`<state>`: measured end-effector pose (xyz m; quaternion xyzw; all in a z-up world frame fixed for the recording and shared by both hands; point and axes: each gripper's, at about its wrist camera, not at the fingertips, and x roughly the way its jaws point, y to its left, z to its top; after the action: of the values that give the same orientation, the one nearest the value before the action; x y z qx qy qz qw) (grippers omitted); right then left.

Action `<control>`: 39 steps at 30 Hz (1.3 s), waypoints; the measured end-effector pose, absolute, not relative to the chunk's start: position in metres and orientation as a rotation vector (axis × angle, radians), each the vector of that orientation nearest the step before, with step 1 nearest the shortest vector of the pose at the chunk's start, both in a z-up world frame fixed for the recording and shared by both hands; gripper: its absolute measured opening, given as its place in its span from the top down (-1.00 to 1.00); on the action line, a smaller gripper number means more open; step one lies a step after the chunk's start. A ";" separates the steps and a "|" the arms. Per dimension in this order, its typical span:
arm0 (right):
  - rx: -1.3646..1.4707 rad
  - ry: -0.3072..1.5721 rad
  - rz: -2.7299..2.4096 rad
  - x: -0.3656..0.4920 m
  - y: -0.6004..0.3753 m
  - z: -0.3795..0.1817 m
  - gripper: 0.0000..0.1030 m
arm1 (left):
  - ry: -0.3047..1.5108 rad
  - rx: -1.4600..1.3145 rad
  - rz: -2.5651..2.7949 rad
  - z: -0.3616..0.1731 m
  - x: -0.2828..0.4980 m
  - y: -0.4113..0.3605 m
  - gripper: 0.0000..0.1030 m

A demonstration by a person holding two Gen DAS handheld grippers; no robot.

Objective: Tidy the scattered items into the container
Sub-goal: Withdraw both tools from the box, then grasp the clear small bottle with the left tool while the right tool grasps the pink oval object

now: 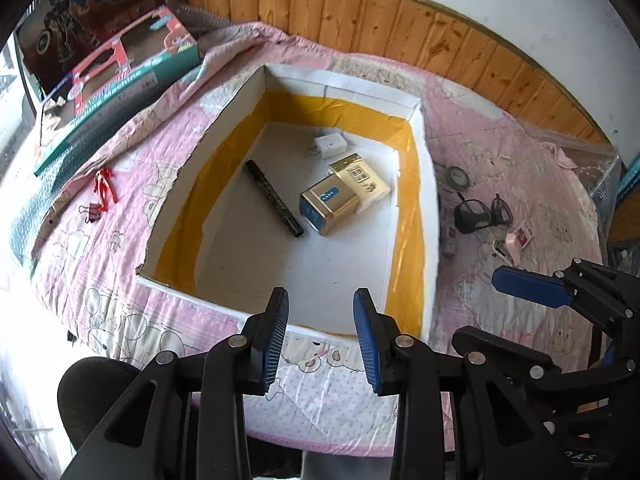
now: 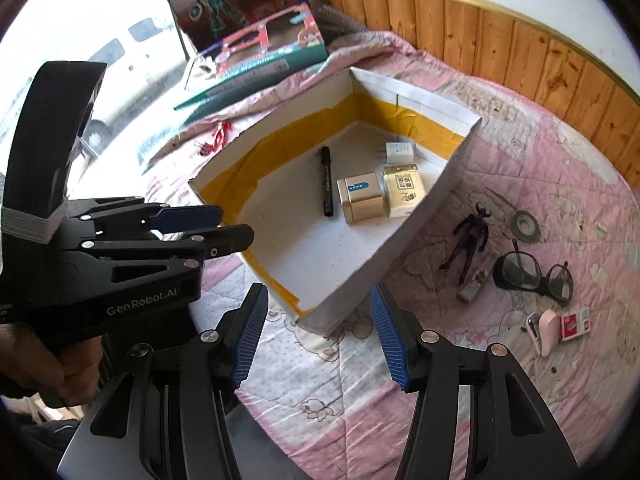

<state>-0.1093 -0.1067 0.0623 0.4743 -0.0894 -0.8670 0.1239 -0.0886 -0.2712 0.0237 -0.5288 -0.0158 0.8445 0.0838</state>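
Leftmost, a red toy figure [image 1: 103, 188] and a small black binder clip [image 1: 91, 212] lie on the pink quilted bed cover [image 1: 532, 160], just outside the open white cardboard box lined with yellow tape [image 1: 428, 184]. Inside the box rest a black marker pen [image 1: 274, 199], a gold and blue carton [image 1: 330, 207], a cream packet [image 1: 362, 182] touching that carton, and a white plug adapter [image 1: 329, 147] near the far wall. Right of the box, still on the cover, lie a dark purple figurine [image 2: 470, 238], a grey tape roll [image 2: 526, 226], black-framed glasses [image 2: 532, 276], a pink stapler [image 2: 546, 330] and a small red and white packet [image 2: 574, 322]. Left tongs [image 1: 321, 338] are released and empty at the box's near rim; right tongs [image 2: 318, 336] are likewise spread wide, holding nothing, over the box's near corner.
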 end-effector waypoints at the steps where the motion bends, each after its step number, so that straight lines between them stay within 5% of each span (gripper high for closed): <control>1: 1.363 -0.267 -2.542 -0.103 -0.106 0.061 -0.11 | -0.034 -1.558 2.524 0.023 -0.083 -0.268 0.31; 22: 1.292 -0.738 -2.736 -0.016 0.024 0.010 -0.11 | 0.166 -1.350 2.382 0.016 -0.058 -0.122 0.11; 31: 1.399 -0.740 -2.797 -0.032 0.088 -0.027 -0.10 | 0.197 -1.446 2.336 -0.029 -0.102 -0.075 0.02; 39: 1.489 -0.607 -2.773 -0.072 0.113 -0.067 -0.10 | -0.043 -1.566 2.279 -0.075 -0.155 -0.058 0.02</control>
<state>-0.0725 0.1135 -0.0673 0.4641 -0.1893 -0.8647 -0.0321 -0.1548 -0.0579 -0.0752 -0.5563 -0.0153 0.8096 0.1867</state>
